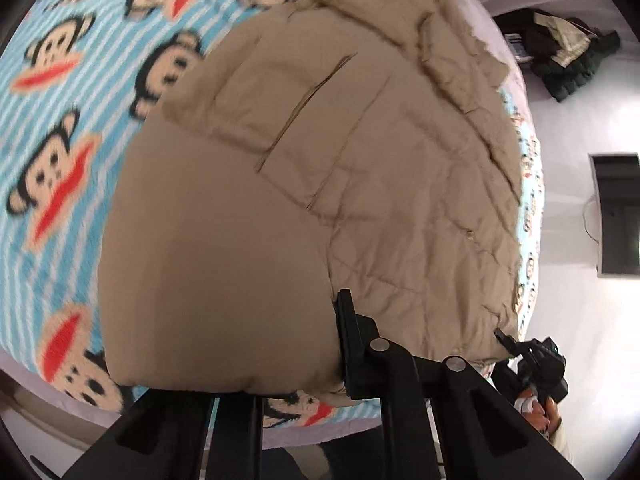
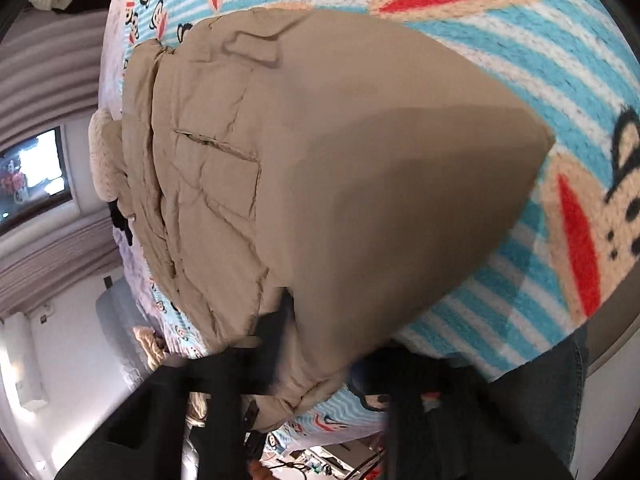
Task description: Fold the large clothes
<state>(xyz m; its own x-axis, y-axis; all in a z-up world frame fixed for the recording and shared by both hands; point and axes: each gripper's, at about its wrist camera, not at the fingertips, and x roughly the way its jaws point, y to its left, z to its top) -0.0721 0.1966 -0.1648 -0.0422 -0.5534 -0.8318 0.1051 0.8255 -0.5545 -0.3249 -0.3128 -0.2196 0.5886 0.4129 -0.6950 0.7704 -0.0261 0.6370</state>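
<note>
You had both the left gripper (image 1: 320,344) and right gripper (image 2: 304,344) clamped on the tan padded jacket's (image 1: 320,152) near edge over the monkey-print blanket (image 1: 60,128), so lifting evenly mattered most.

Right tool (image 2: 316,344) grips the tan puffer jacket (image 2: 304,184) — its hem lifted over the monkey-print blanket (image 2: 560,80).
</note>
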